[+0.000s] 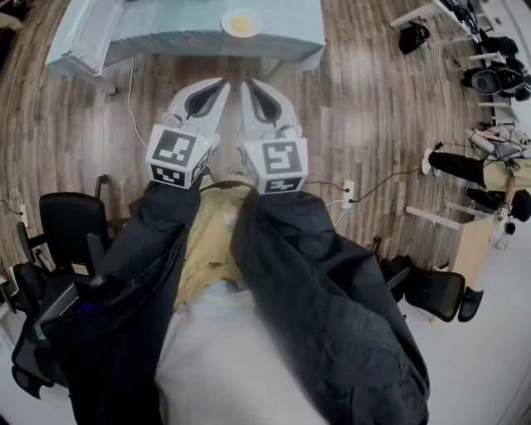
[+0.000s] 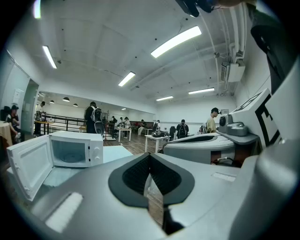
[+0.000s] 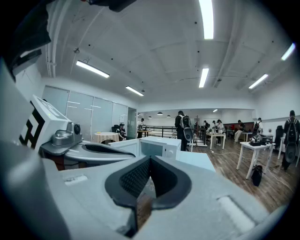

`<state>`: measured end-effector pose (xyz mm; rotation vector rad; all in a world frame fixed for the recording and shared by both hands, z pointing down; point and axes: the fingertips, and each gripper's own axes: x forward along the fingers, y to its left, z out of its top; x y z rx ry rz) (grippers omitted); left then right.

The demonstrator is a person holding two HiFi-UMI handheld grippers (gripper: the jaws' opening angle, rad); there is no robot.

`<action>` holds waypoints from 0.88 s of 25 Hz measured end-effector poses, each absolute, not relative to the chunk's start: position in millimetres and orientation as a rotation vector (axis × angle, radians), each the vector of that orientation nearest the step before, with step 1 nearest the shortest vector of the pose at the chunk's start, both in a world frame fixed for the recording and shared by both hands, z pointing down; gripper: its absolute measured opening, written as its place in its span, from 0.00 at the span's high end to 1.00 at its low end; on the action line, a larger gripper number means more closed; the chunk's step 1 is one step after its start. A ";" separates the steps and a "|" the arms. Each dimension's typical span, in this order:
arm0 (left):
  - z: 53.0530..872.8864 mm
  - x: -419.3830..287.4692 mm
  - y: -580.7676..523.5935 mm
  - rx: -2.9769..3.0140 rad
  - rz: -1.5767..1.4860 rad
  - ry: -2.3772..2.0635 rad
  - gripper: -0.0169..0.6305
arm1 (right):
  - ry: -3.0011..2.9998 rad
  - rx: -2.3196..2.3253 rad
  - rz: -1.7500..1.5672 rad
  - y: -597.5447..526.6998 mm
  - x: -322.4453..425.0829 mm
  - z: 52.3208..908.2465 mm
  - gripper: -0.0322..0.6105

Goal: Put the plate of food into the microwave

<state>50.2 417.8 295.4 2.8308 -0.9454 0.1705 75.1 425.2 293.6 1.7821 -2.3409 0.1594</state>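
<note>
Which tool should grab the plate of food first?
Probably the right tool: the plate lies almost straight ahead of its tip, the left tool slightly off to one side. It's close, though. Both tools are shut and empty, so either must open first.

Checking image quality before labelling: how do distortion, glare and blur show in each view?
Head view: fisheye bends the floorboards, plate stays legible. Left gripper view: dark rounded corners, ceiling strips glare, microwave crisp, foreground soft. Right gripper view: much the same.

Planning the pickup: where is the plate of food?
Head view, top centre: the plate of food sits on the pale blue table.
</note>
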 end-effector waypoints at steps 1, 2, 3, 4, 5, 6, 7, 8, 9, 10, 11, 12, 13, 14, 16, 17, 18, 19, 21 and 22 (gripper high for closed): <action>294.0 50.5 415.2 2.830 0.172 -0.947 0.98 | -2.349 1.780 0.152 422.6 74.5 291.4 0.96; 292.9 50.9 412.8 2.829 0.173 -0.948 0.98 | -2.356 1.779 0.147 420.2 73.9 289.4 0.96; 292.3 51.0 411.1 2.828 0.173 -0.948 0.98 | -2.361 1.776 0.143 418.6 73.3 288.0 0.96; 292.0 50.8 409.8 2.826 0.173 -0.948 0.98 | -2.361 1.774 0.143 417.6 72.7 287.5 0.96; 292.3 50.1 409.2 2.824 0.173 -0.948 0.98 | -2.359 1.773 0.147 417.4 72.2 288.0 0.96; 293.6 49.0 409.2 2.823 0.172 -0.945 0.98 | -2.355 1.775 0.154 417.4 71.7 289.6 0.96; 295.4 47.6 409.4 2.820 0.172 -0.941 0.98 | -2.351 1.777 0.161 417.4 70.9 291.8 0.96; 297.0 46.0 409.4 2.815 0.174 -0.940 0.98 | -2.350 1.776 0.165 417.2 69.5 293.7 0.96; 298.1 44.0 408.9 2.807 0.177 -0.942 0.98 | -2.350 1.773 0.166 416.8 67.7 295.1 0.96; 299.0 41.8 407.9 2.798 0.181 -0.945 0.98 | -2.350 1.768 0.167 416.1 65.7 296.4 0.96; 300.6 39.3 406.8 2.792 0.183 -0.947 0.98 | -2.348 1.763 0.169 415.1 63.6 297.8 0.96; 303.0 36.5 405.5 2.788 0.184 -0.946 0.98 | -2.345 1.757 0.174 414.0 61.4 299.6 0.96; 305.4 33.3 403.9 2.784 0.185 -0.945 0.98 | -2.339 1.754 0.182 412.8 59.4 302.0 0.96; 307.6 29.8 402.2 2.779 0.186 -0.947 0.98 | -2.333 1.755 0.190 411.3 57.6 304.3 0.96; 312.1 22.4 399.2 2.764 0.189 -0.952 0.98 | -2.331 1.762 0.195 407.9 52.9 306.0 0.96; 314.5 18.7 397.8 2.756 0.191 -0.955 0.98 | -2.332 1.763 0.198 406.4 50.1 307.0 0.96; 316.7 15.2 396.4 2.748 0.192 -0.958 0.98 | -2.330 1.760 0.202 405.2 47.4 308.8 0.96; 318.7 12.1 395.2 2.743 0.194 -0.959 0.98 | -2.327 1.756 0.207 404.2 44.9 310.9 0.96; 322.2 5.8 393.9 2.733 0.198 -0.958 0.98 | -2.323 1.750 0.218 403.2 39.1 314.3 0.96; 324.2 2.3 393.6 2.727 0.200 -0.958 0.98 | -2.321 1.748 0.225 403.3 35.5 315.9 0.96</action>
